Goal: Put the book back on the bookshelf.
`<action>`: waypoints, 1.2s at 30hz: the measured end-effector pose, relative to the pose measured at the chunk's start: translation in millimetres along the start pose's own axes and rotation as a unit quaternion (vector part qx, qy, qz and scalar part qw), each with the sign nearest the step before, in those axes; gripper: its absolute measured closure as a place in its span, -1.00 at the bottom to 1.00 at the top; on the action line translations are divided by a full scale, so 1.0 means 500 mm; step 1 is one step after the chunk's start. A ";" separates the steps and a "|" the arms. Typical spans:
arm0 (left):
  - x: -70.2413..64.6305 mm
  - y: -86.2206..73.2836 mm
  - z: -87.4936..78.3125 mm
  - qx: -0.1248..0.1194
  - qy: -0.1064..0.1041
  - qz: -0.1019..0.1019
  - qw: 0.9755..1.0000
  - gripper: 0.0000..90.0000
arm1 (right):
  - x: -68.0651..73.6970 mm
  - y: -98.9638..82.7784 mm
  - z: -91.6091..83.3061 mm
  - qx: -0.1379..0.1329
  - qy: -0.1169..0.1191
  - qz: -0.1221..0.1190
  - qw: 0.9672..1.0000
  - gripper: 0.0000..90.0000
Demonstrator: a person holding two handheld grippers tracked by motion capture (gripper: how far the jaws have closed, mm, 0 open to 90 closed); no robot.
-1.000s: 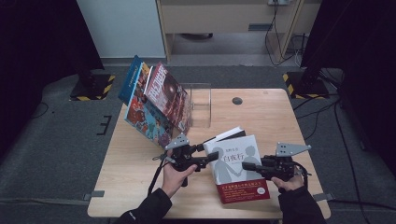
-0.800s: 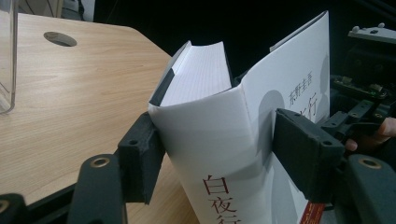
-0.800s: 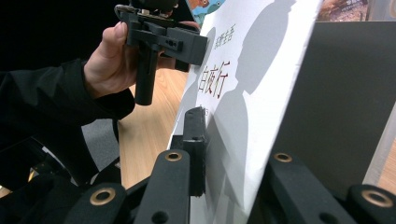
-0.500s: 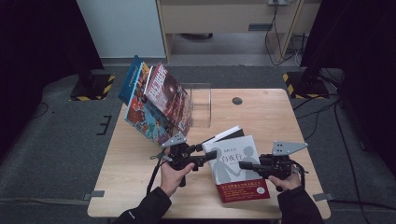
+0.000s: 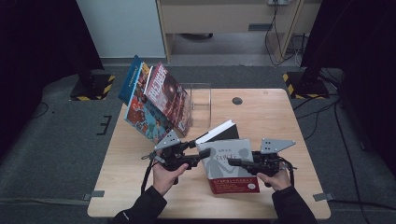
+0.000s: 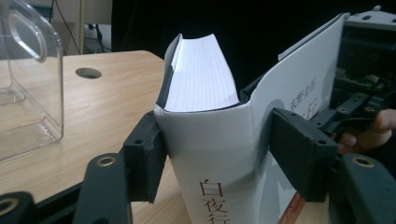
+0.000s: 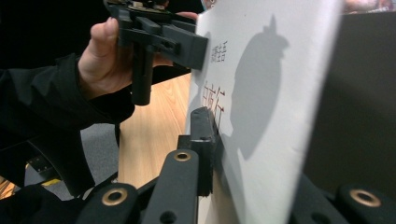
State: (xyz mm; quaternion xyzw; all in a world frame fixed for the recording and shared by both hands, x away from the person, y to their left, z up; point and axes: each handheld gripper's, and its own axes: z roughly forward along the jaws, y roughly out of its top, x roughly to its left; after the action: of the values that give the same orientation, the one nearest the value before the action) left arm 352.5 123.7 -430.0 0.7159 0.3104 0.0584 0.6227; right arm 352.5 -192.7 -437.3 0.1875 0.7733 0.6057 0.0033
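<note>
A thick white book point(image 5: 227, 163) with a red band at its foot sits on the near half of the wooden table point(image 5: 280, 121), tilted up between the two hand-held grippers, its page block raised toward the far side. The left gripper point(image 5: 198, 156) reaches in from the left and takes the book across its spine; in the left gripper view the book point(image 6: 219, 135) stands between the two black pads, both pressing the wrapper so that it buckles on the right side, and the jaws have just been closing on it. The right gripper point(image 5: 236, 162) comes in from the right and is clenched on the front cover alone; in the right gripper view its near pad lies flat against the white cover point(image 7: 261, 93), with the left gripper point(image 7: 187, 44) and the hand point(image 7: 100, 60) that bears it beyond. The book's red foot lies close to the near table edge, with a strip of bare wood in front of it. To the right of the book the tabletop is open as far as the right edge, and behind it bare wood runs to a round cable hole point(image 5: 237, 100). On the left far side a clear acrylic stand point(image 5: 201, 105) holds several colourful books point(image 5: 156, 105) leaning out over the left edge; the stand lies near the white book's far corner, apart from it.
</note>
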 end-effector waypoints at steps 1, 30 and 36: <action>-0.005 -0.001 0.001 -0.003 -0.001 0.006 1.000 -0.10 | -0.001 -0.005 -0.004 0.002 -0.001 0.001 1.000 0.80; -0.028 -0.013 0.055 0.021 -0.036 0.029 0.999 -0.22 | -0.002 -0.045 -0.034 0.068 -0.021 -0.002 0.997 0.59; -0.029 -0.012 0.052 0.024 -0.034 0.032 0.999 -0.09 | -0.014 -0.044 -0.059 0.054 -0.071 -0.010 0.996 0.41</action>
State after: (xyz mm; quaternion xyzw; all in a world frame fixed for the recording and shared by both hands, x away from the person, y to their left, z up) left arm 351.0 94.0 -436.9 0.7418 0.2675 0.0462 0.6133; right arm 345.8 -226.9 -451.5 0.2217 0.8047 0.5481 0.0539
